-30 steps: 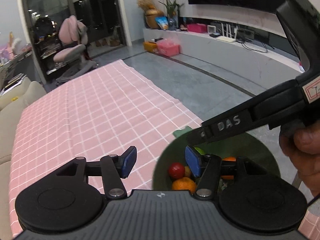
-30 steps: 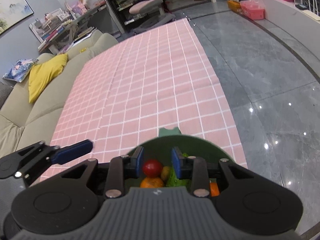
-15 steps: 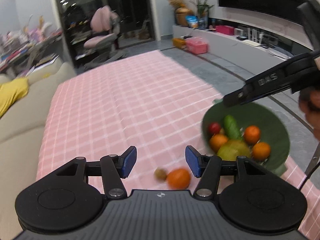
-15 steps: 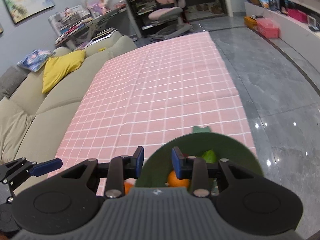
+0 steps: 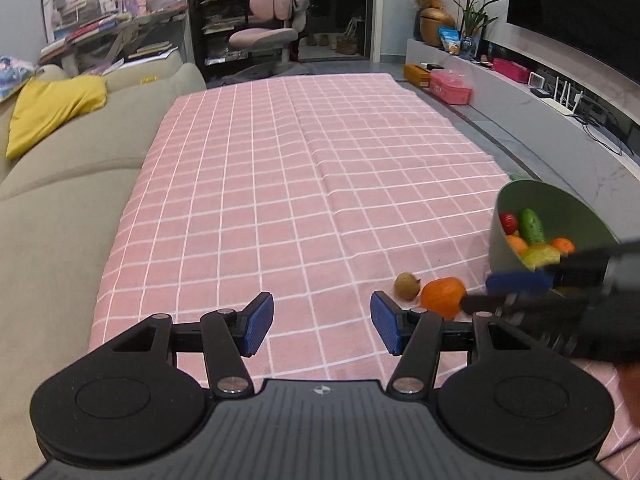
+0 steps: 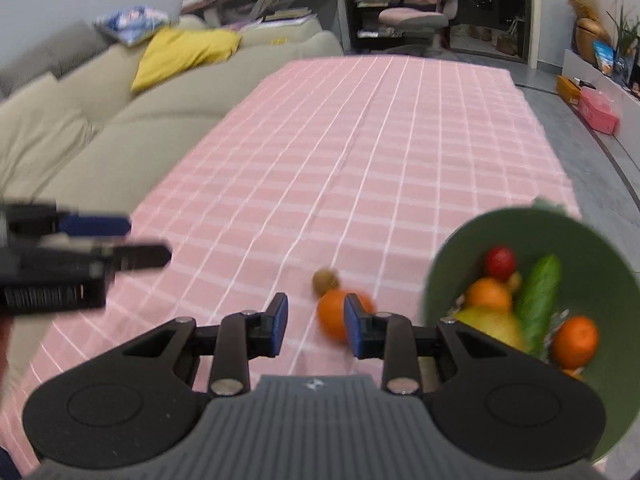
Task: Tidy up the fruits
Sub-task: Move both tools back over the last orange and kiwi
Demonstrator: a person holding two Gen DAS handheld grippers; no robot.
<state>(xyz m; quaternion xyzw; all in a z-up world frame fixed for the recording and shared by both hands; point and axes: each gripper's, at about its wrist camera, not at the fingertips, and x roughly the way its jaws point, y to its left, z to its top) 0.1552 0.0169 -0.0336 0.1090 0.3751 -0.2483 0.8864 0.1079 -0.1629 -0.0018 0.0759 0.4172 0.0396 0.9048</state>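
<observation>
**Two fruits loose on the cloth, the rest in the green bowl, both grippers empty**

- Left gripper [image 5: 322, 320]: jaws wide, nothing between the blue pads. It sits over bare pink checked tablecloth [image 5: 280, 200], pointing down at an angle.
- Right gripper [image 6: 316, 320]: jaws drawn in to a narrow gap, with nothing gripped. The loose orange [image 6: 334, 316] lies on the cloth just beyond the gap, partly hidden by the right finger. The right view is blurred.
- Small brown fruit [image 6: 325, 280]: on the cloth, touching or just beside the orange on its far side. Type can't be told.
- Green bowl [image 6: 460, 248]: at the cloth's right edge, just right of the right gripper. In the left view it looks tipped, mouth toward the camera. What supports it can't be told.
- In the bowl:
  - a small red fruit [image 6: 500, 262]
  - a cucumber [image 6: 538, 296]
  - two more oranges [image 6: 488, 294]
  - a yellow-green fruit [image 6: 492, 326]
- The far half of the cloth carries only a centre crease.
- Beige sofa [image 5: 60, 220] runs along the left, with a yellow cushion [image 5: 52, 104] on it.
- Pink chair [image 5: 276, 20] stands past the far end of the cloth, and a pink box [image 5: 450, 88] sits on the floor at far right.
</observation>
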